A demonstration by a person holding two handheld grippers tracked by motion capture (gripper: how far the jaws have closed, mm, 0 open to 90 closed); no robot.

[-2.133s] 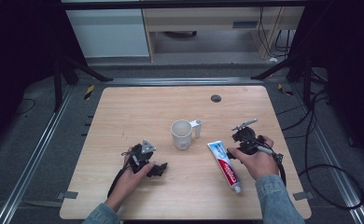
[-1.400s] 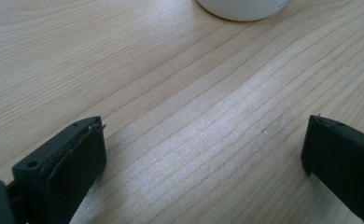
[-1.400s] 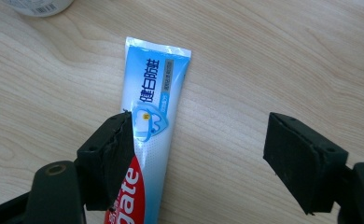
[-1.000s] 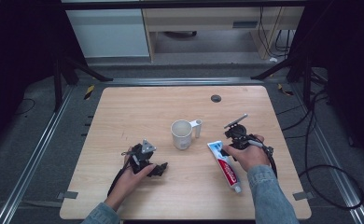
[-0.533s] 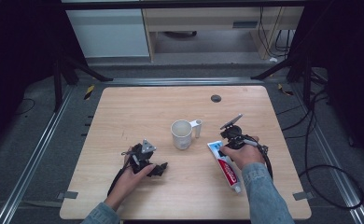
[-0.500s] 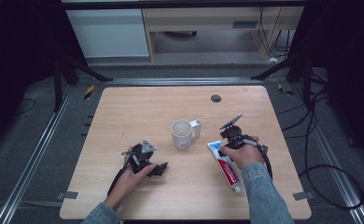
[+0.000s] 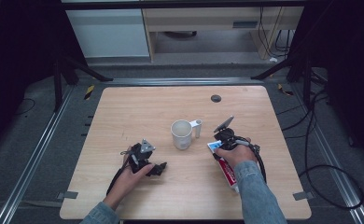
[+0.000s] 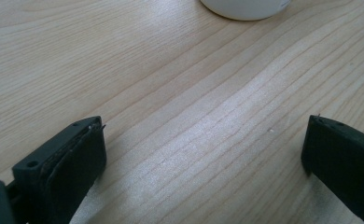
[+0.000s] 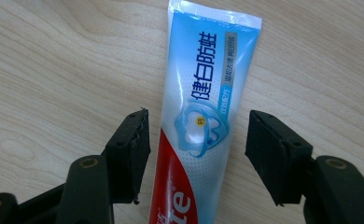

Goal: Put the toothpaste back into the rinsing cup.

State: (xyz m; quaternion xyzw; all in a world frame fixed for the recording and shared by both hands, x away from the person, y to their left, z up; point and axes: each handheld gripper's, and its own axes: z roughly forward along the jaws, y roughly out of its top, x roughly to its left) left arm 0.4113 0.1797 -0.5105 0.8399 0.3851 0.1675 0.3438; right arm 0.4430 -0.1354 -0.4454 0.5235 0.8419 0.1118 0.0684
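A toothpaste tube (image 9: pixel 203 107), blue and white at its flat end and red lower down, lies flat on the wooden table (image 7: pixel 138 112). My right gripper (image 9: pixel 196 135) straddles it from above, and its jaws have just been closing on either side with small gaps left to the tube. The tube (image 7: pixel 227 170) lies right of a white mug (image 7: pixel 182 134), partly under my right hand and the right gripper (image 7: pixel 216 148). My left gripper (image 7: pixel 159 169) rests on the table at the front left, and in its own view the left gripper (image 8: pixel 203 144) stands wide open over bare wood.
The mug's base (image 8: pixel 245 7) sits at the top edge of the left gripper view. A small dark hole (image 7: pixel 216 98) marks the table's far right part. Shelving and cables stand beyond the table's far edge.
My right hand has moved left and down onto the tube's flat end, and its jaws have narrowed around it. The left hand has kept still.
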